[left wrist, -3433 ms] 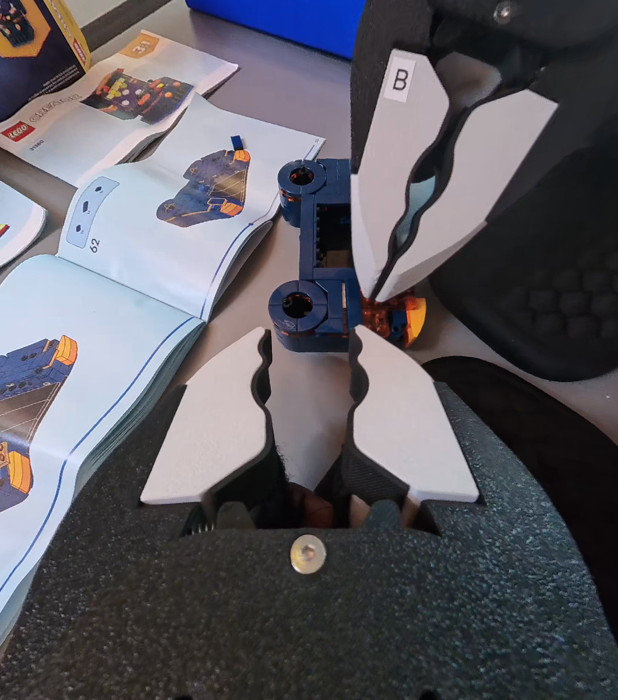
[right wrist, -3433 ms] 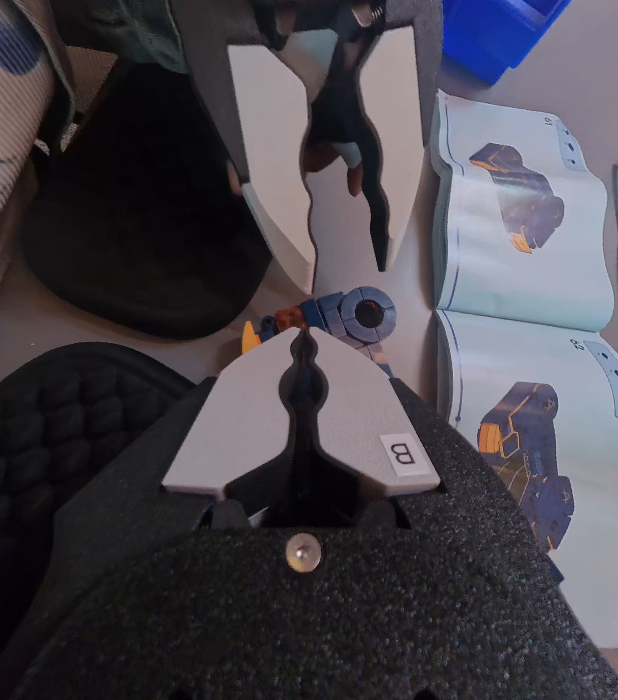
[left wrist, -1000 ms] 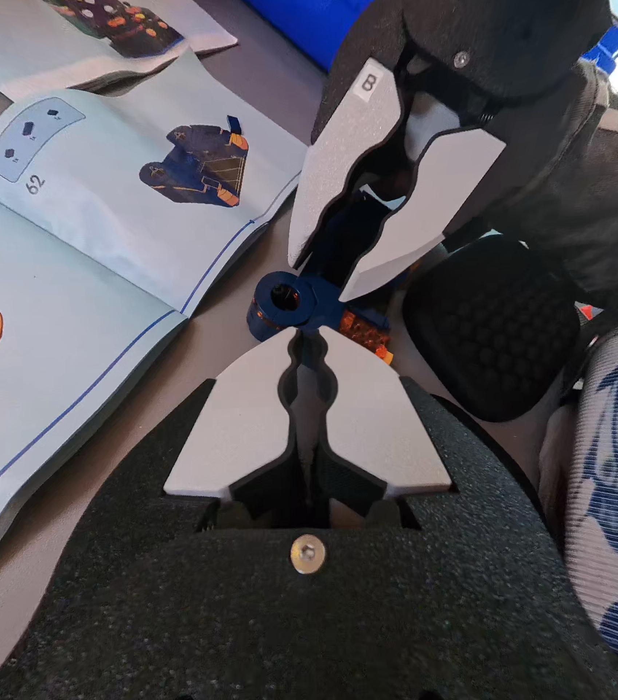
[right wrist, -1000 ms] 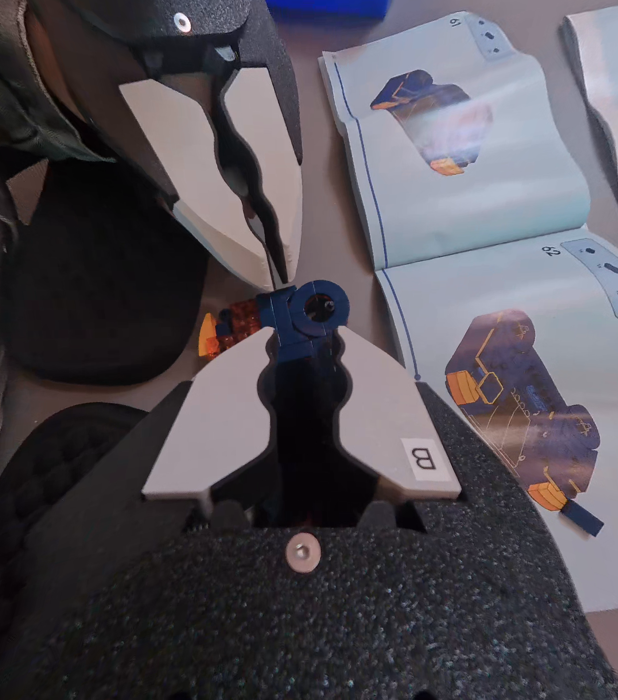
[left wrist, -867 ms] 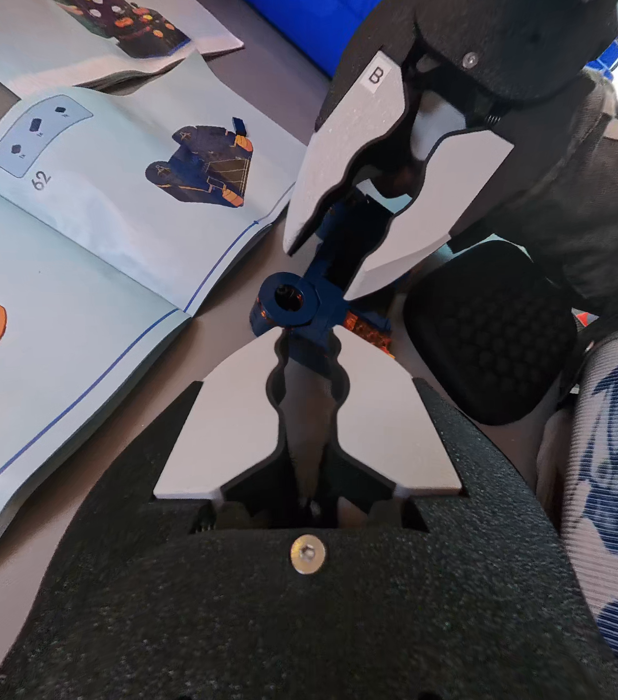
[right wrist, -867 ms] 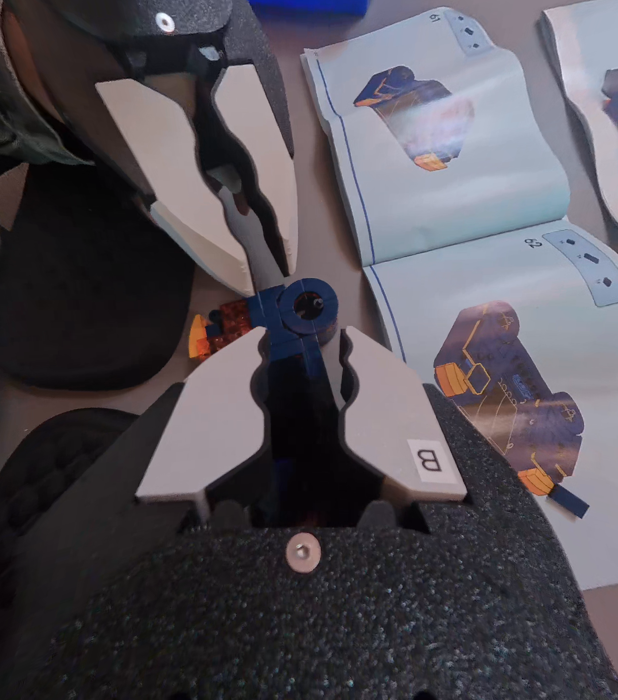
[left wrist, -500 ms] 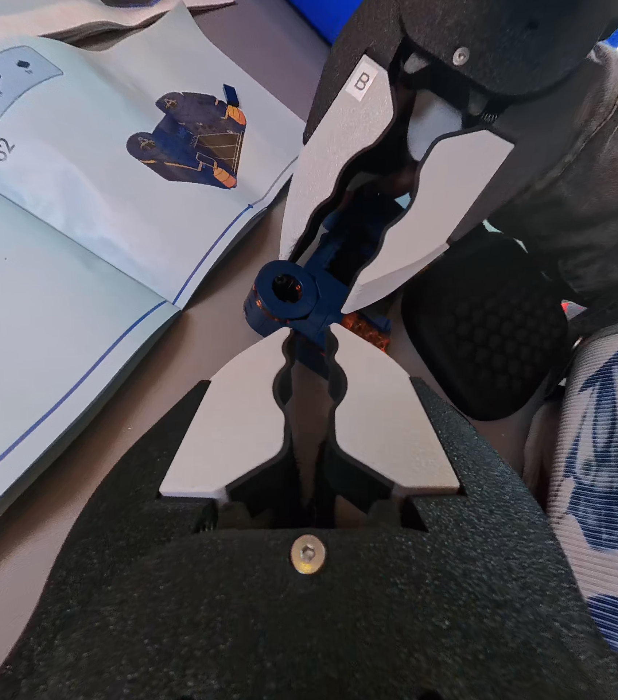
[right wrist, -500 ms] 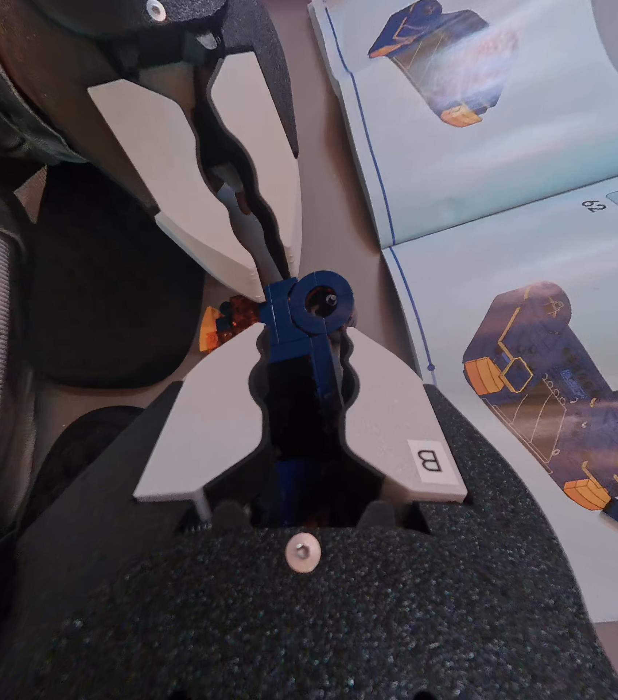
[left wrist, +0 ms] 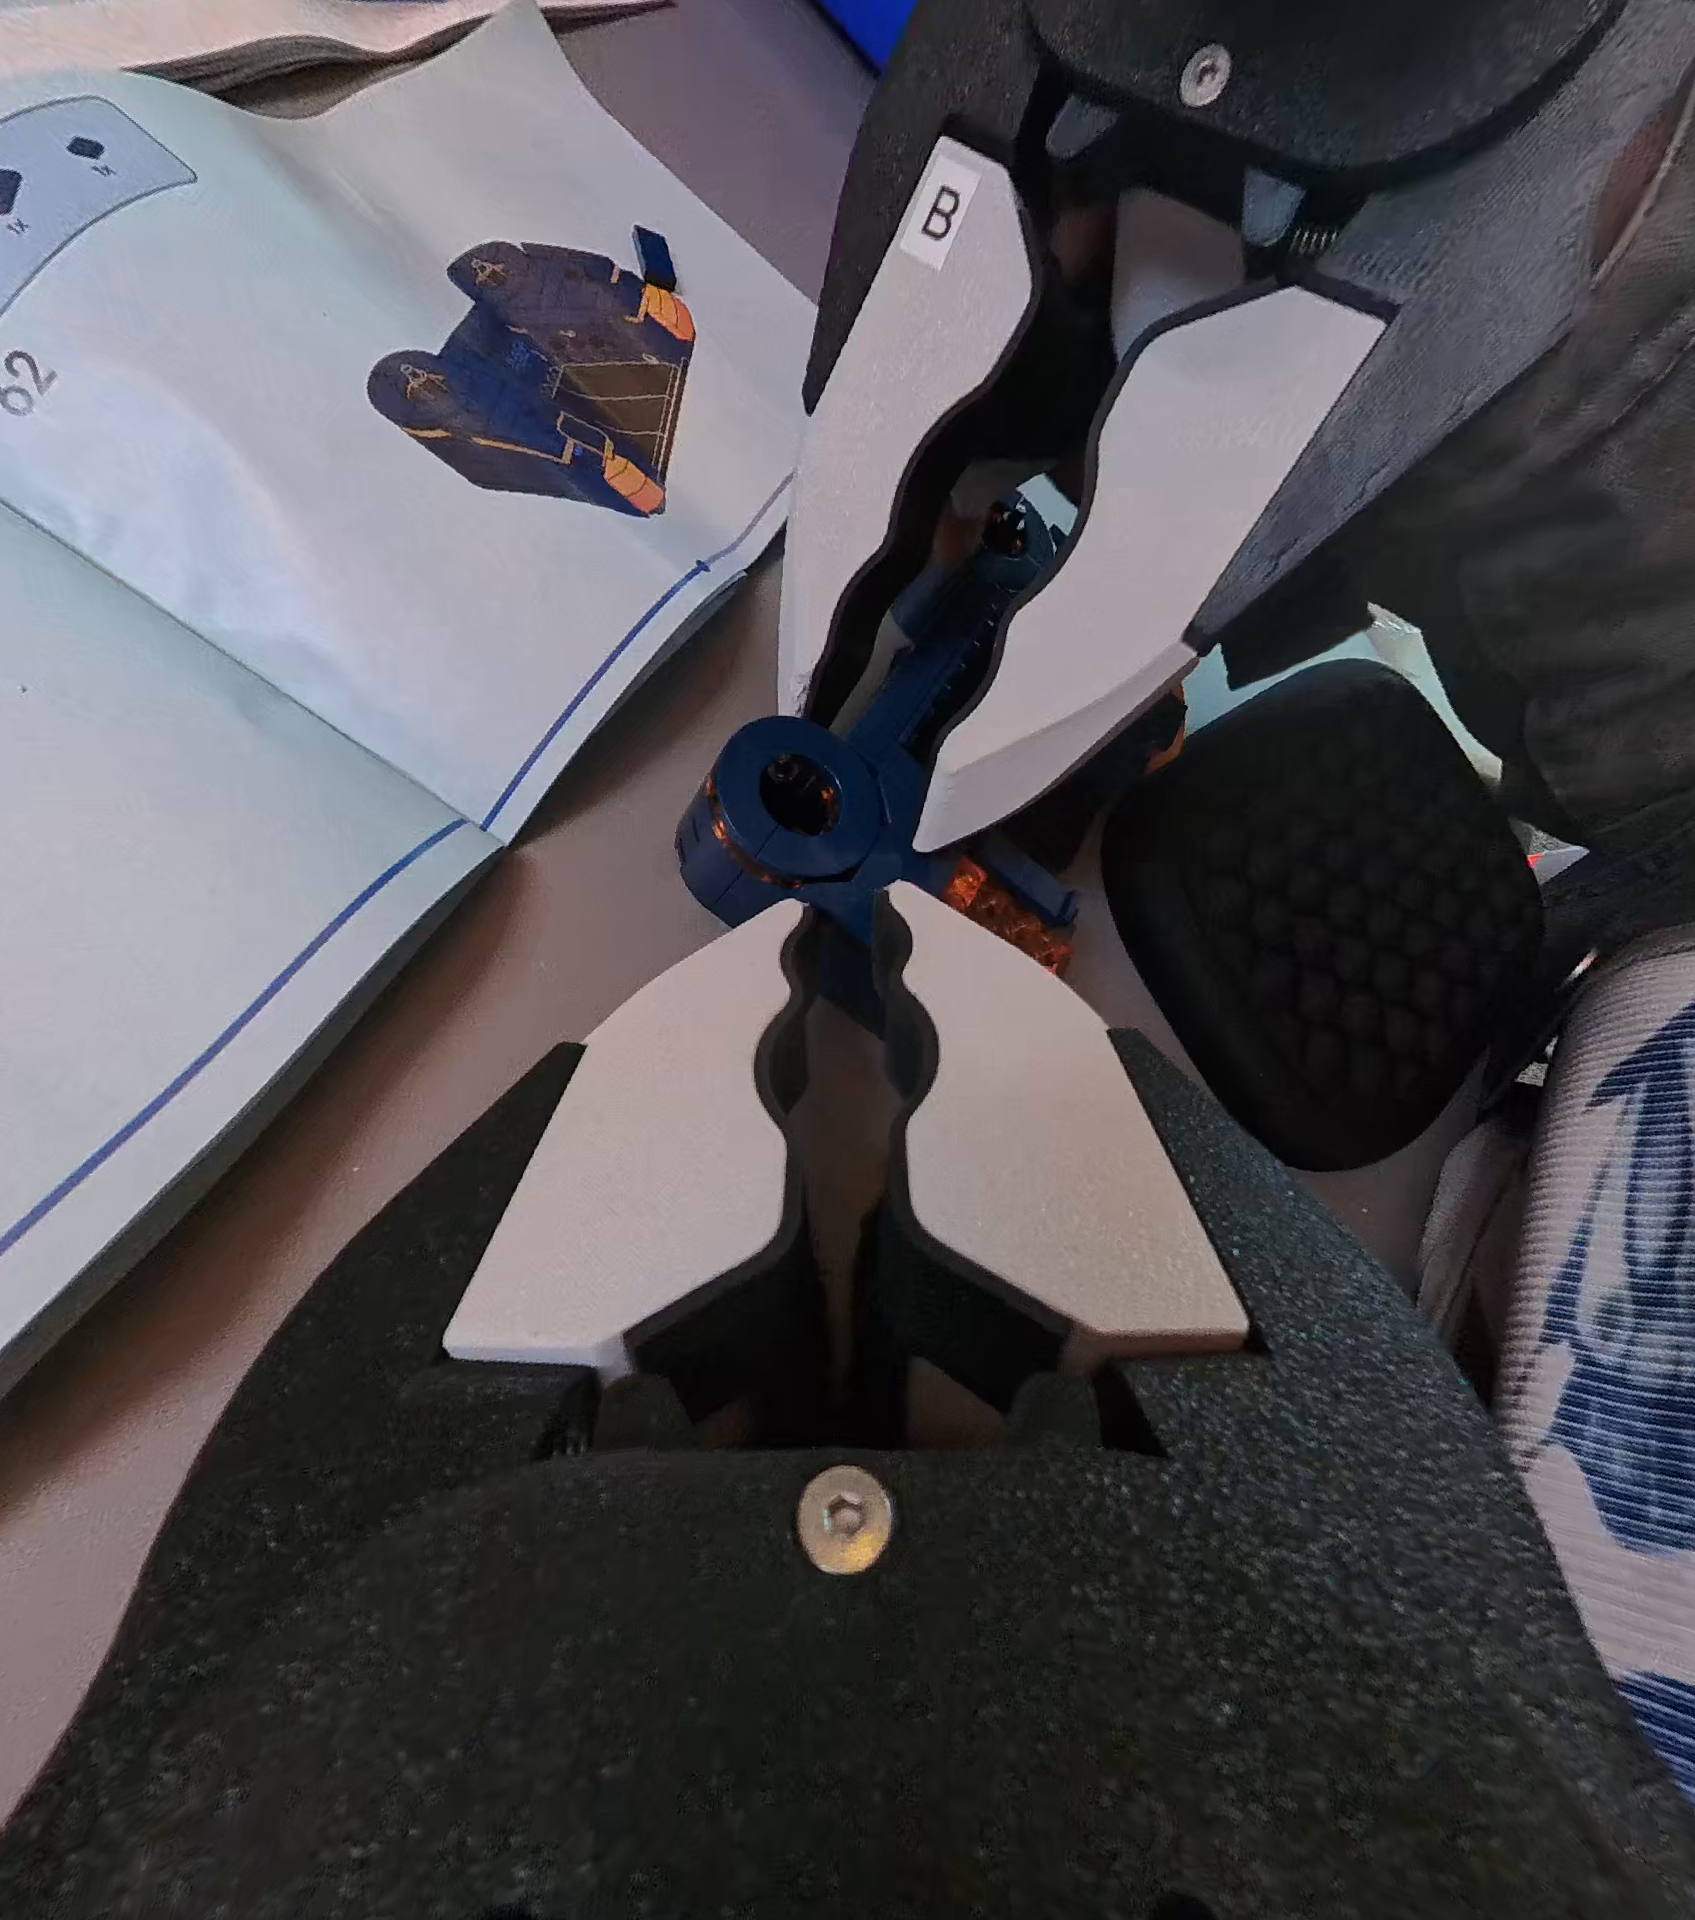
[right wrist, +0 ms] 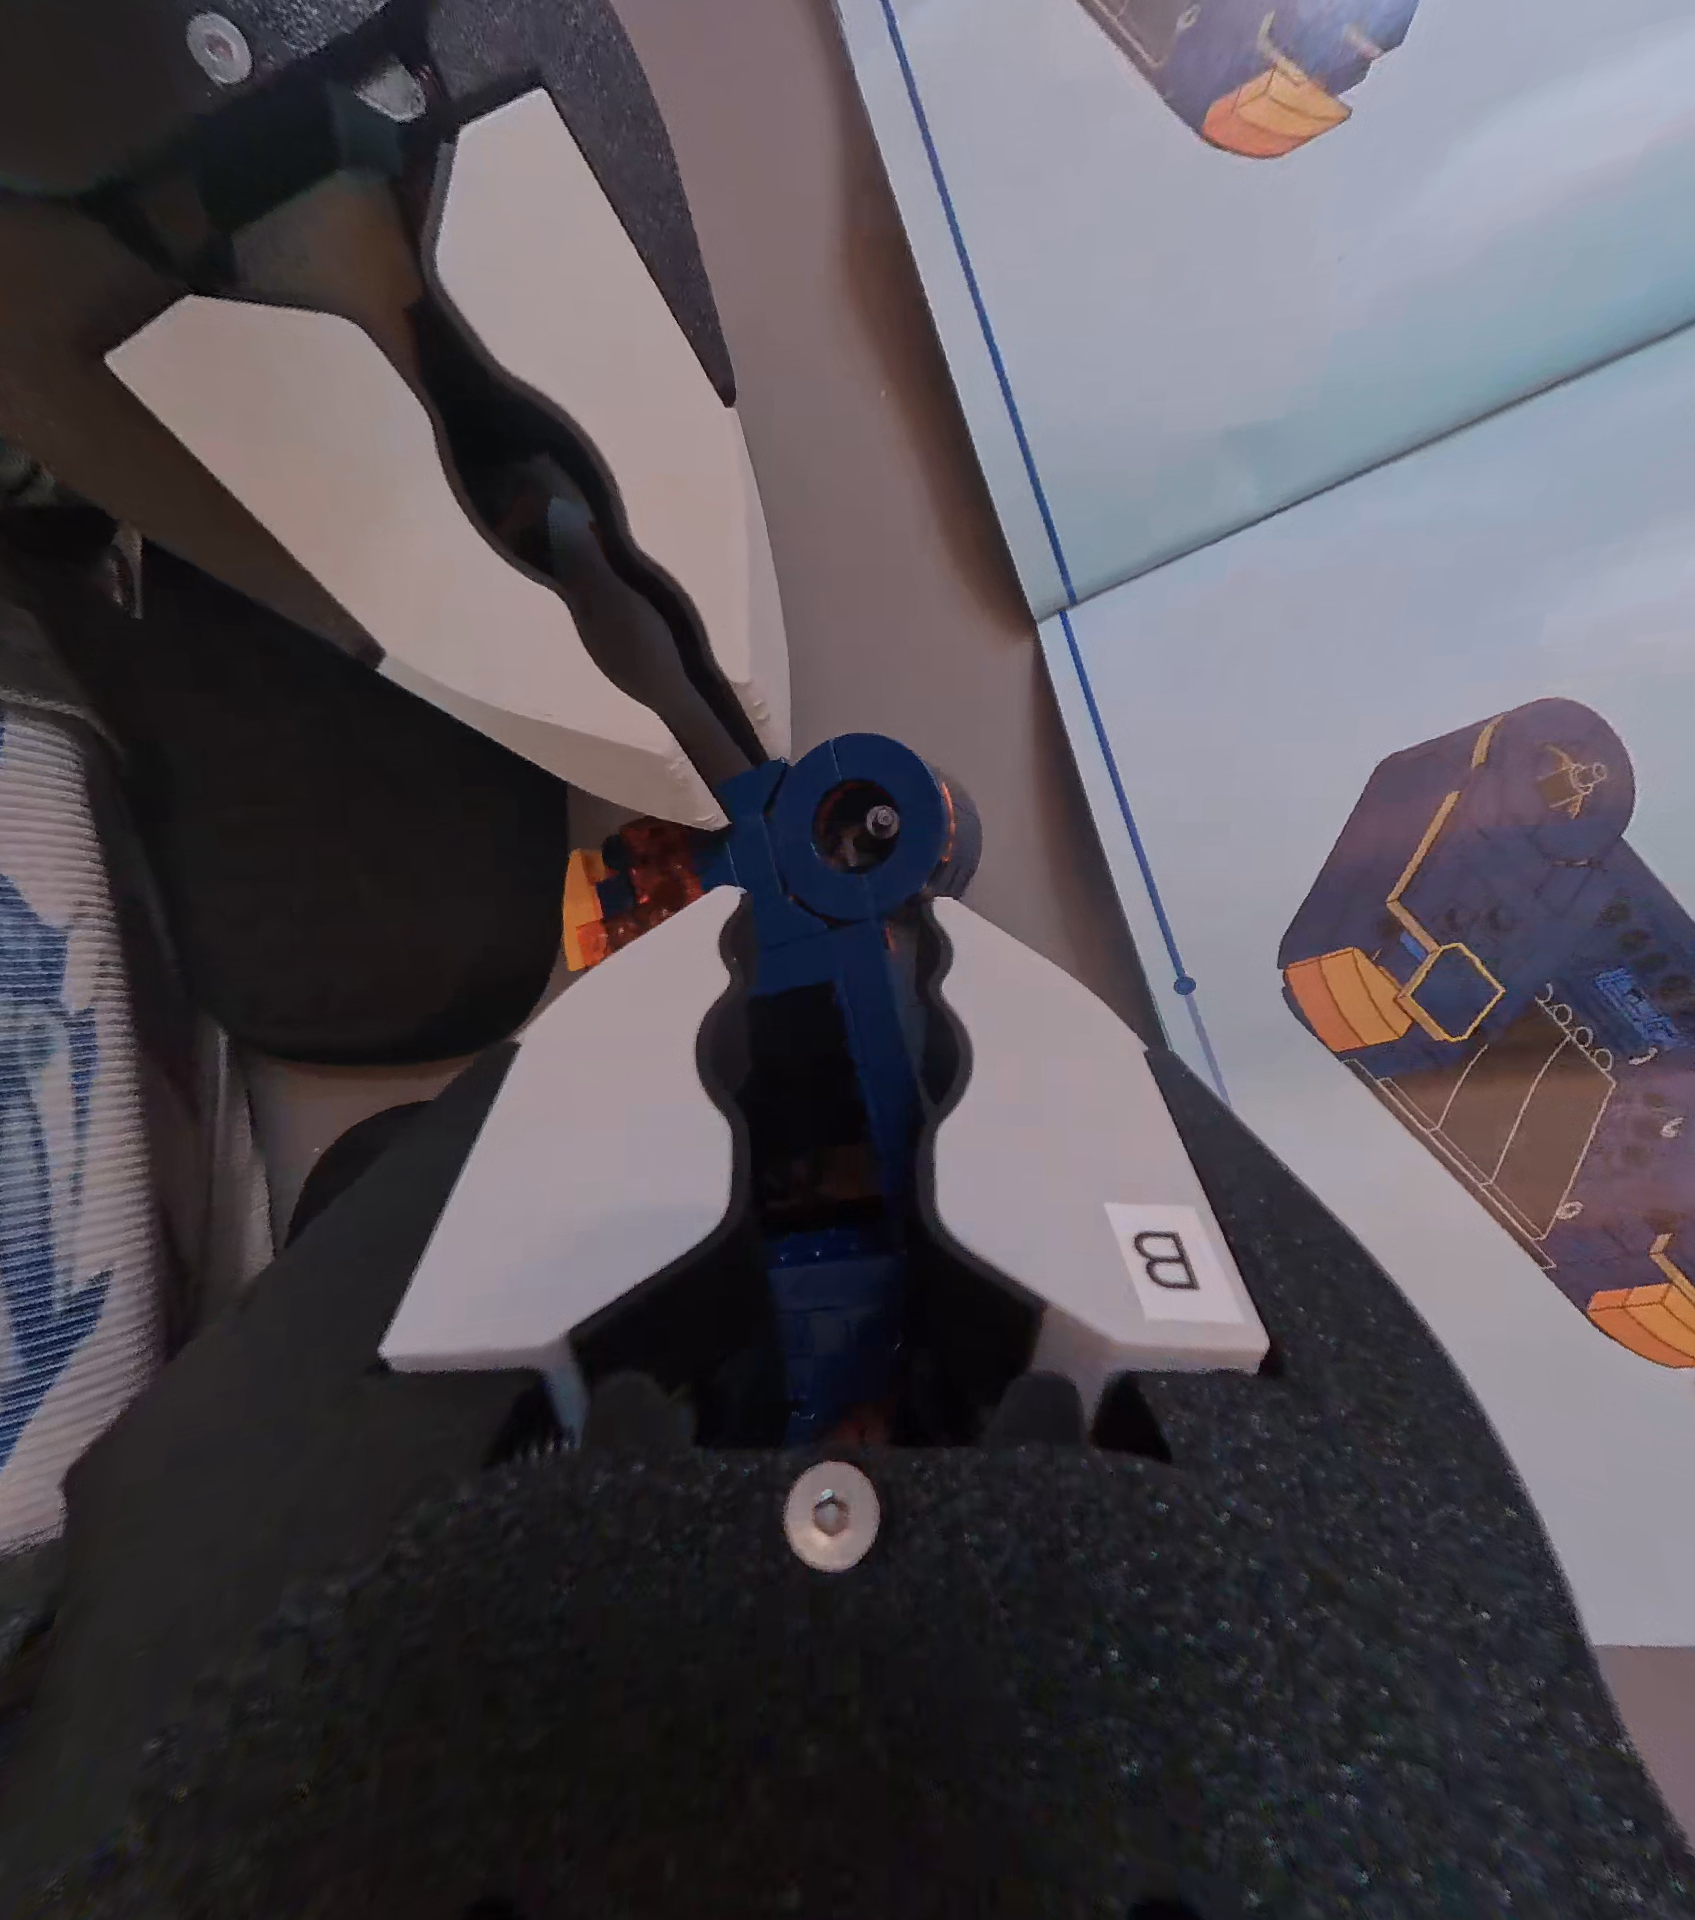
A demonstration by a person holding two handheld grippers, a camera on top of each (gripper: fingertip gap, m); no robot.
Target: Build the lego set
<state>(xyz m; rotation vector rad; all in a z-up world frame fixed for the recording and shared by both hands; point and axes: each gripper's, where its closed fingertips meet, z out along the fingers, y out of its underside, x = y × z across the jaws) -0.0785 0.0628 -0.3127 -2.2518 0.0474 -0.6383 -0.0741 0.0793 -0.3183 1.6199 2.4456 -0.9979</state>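
The dark blue lego model (left wrist: 801, 800) has a round ring end and a translucent orange part (left wrist: 999, 904). It hangs between both grippers above the grey table. My left gripper (left wrist: 848, 920) is shut on a thin dark blue edge of the model just below the ring. My right gripper (right wrist: 827, 920) is shut on the model's body (right wrist: 869, 821), which fills the gap between its fingers. In the left wrist view the right gripper (left wrist: 910, 774) comes in from above. In the right wrist view the left gripper (right wrist: 734, 774) comes in from the upper left.
An open instruction booklet (left wrist: 303, 520) lies left of the model and also shows in the right wrist view (right wrist: 1445, 520). A small dark blue piece (left wrist: 654, 255) shows on its page. A black padded cushion (left wrist: 1321, 914) and a person's blue-patterned clothing (left wrist: 1653, 1299) are on the right. Only a small space, under 4 cm, lies between the two pairs of fingers. The right tips stand about 15 centimeters off the small dark blue piece (left wrist: 654, 255).
The model lay flat on the table with my left gripper open; now the left gripper is shut on it too. The model is lifted and tilted, and has moved toward the booklet.
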